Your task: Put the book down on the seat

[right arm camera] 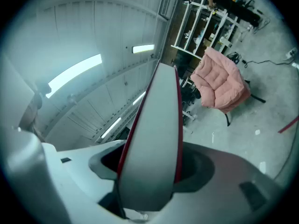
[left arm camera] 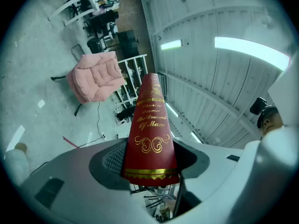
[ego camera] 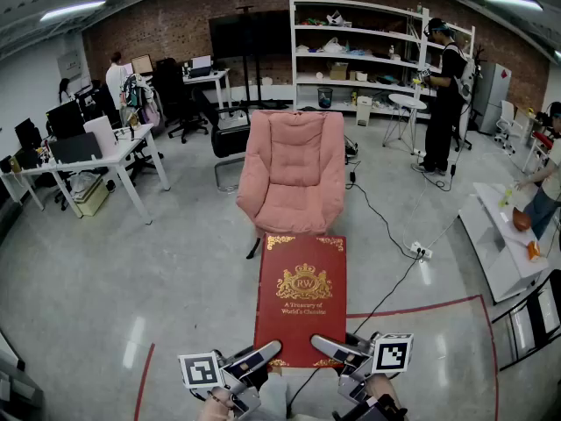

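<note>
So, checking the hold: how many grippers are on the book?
2. The left gripper holds the book at its near left corner, the right gripper at its near right corner. Neither is hidden.

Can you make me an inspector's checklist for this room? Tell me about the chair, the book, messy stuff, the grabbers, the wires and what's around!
Surface: pink armchair's seat, nothing seen on it.
Job's things: red book, held flat in the air, not yet on the seat.
Clutter: boxes and bags on the white shelves.
Grippers: left gripper shut on the book's spine side; right gripper shut on its page side.
Cables: black cable across the floor to a power strip.
Surroundings: desks with monitors, standing person, brick wall.
</note>
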The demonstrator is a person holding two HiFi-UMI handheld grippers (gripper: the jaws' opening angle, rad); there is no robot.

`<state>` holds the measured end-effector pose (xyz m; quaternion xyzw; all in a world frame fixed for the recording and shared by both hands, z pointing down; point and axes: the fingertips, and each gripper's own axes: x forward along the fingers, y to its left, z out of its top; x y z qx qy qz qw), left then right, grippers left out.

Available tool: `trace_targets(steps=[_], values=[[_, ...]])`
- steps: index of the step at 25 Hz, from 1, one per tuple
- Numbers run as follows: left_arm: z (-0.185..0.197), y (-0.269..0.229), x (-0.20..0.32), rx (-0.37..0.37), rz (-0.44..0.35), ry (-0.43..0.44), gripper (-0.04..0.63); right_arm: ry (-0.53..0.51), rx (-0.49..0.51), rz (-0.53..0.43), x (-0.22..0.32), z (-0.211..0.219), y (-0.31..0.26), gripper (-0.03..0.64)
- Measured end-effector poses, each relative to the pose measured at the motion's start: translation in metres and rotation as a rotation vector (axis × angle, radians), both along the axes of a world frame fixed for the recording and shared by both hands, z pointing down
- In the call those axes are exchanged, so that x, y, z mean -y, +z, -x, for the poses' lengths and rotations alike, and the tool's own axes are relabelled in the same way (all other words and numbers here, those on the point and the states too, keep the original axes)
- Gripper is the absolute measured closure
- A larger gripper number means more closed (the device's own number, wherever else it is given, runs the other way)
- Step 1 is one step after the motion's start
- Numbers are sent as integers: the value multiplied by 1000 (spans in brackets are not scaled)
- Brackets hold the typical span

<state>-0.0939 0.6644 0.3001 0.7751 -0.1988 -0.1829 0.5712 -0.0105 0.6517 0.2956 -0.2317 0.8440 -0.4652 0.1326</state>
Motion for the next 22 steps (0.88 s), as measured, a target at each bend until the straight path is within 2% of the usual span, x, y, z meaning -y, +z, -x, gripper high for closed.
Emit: trace_targets(steps=[9,15,22], values=[[-11,19,40,20,11,10,350,7,36,7,40,-10,15,319],[-22,8,105,46,-17,46,350,16,41,7,101,-21,5,319],[-30,9,171,28,10,79,350,43,26,14,166,-28,4,319]])
